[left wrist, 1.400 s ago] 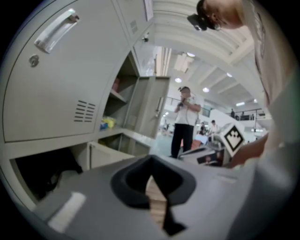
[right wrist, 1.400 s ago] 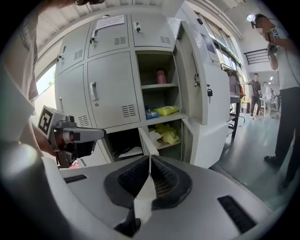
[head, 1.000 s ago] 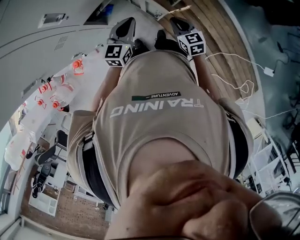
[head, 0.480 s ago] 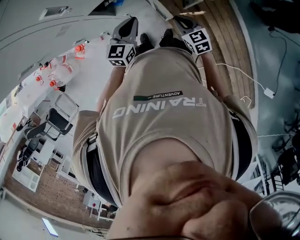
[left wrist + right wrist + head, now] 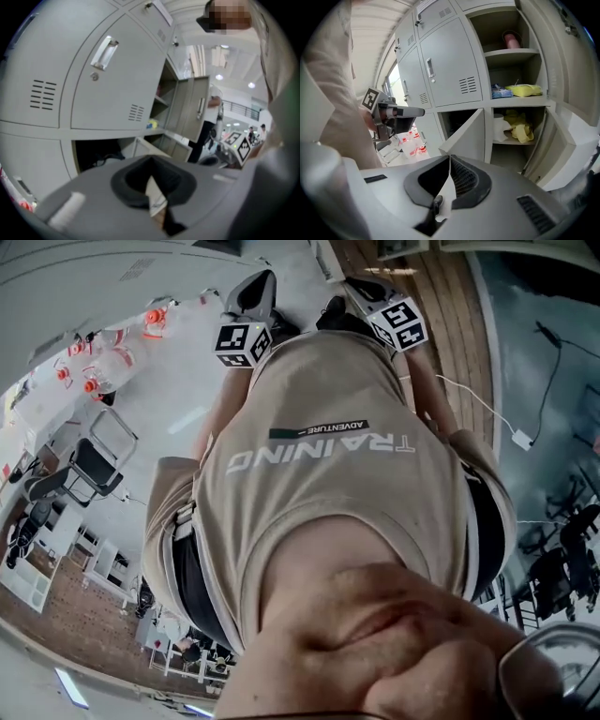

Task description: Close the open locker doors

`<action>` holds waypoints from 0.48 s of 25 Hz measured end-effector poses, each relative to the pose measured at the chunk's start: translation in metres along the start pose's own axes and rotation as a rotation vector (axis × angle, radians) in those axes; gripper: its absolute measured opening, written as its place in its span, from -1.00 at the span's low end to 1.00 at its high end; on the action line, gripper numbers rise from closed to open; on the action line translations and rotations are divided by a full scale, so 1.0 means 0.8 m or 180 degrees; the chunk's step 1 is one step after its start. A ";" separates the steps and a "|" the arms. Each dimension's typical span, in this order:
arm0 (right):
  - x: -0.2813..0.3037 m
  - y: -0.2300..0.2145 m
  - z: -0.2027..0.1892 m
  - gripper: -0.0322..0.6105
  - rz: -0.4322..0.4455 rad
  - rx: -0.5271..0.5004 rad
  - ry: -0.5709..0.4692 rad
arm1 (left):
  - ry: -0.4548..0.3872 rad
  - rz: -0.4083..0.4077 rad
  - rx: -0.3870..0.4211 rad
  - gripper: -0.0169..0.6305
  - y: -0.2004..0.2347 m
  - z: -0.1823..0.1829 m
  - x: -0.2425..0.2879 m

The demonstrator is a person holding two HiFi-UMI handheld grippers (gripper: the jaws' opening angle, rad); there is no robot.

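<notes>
Nearest the camera, the person's beige shirt [image 5: 328, 474] fills most of the head view. The L gripper [image 5: 151, 174] and R gripper [image 5: 450, 161] are held out in front of the torso, both aimed at the locker bank [image 5: 440, 28]. Each has its jaws pressed together w/ nothing between them. Neither touches the bank.

In the R gripper view, plastic bottles w/ red caps [image 5: 412, 146] sit on the floor at the foot of the bank's left end.

In the bank's bottom row, the lower-left door [image 5: 468, 136] stands swung out, its compartment dark inside. Just right of it, the lower-right door [image 5: 576, 145] is also wide open. That compartment holds a white roll [image 5: 501, 126] & a yellow cloth [image 5: 521, 127].

Above that, still in the bank's right column, the upper door [image 5: 555, 42] is open too. A pink cup [image 5: 512, 40] stands on the top shelf. A yellow pack [image 5: 526, 89] & a blue packet [image 5: 501, 93] lie on the shelf below it.

Left of these in the bank, a closed door [image 5: 450, 61] w/ handle & vents.

Further from the bank, an office chair [image 5: 94, 465] shows in the head view.
</notes>
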State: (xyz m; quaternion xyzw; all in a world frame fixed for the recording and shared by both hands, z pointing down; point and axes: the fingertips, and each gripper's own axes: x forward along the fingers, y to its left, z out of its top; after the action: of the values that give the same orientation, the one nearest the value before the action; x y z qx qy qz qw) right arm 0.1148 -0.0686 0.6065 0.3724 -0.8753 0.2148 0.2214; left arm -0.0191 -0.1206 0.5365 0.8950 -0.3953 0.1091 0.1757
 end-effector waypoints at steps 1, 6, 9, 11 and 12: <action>0.005 0.008 0.003 -0.85 0.0014 -0.0040 0.0018 | -0.0019 0.0012 -0.0011 -0.95 0.007 0.000 -0.007; 0.034 0.049 0.011 -0.85 0.0074 -0.0043 0.0125 | -0.0055 0.0072 -0.0070 -0.95 0.041 -0.006 -0.042; 0.053 0.067 0.019 -0.85 0.0061 -0.0001 0.0115 | -0.0096 0.0086 -0.0069 -0.95 0.060 -0.003 -0.059; 0.067 0.079 0.026 -0.85 0.0027 0.0019 0.0102 | -0.0126 0.0075 -0.0064 -0.95 0.071 -0.001 -0.071; 0.075 0.085 0.029 -0.85 0.0012 0.0024 0.0099 | -0.0134 0.0069 -0.0060 -0.95 0.076 -0.001 -0.077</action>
State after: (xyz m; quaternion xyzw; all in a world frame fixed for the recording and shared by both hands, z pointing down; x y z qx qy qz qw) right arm 0.0213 -0.0716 0.6059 0.3681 -0.8717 0.2243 0.2332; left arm -0.1053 -0.1168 0.5304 0.8911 -0.4095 0.0884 0.1746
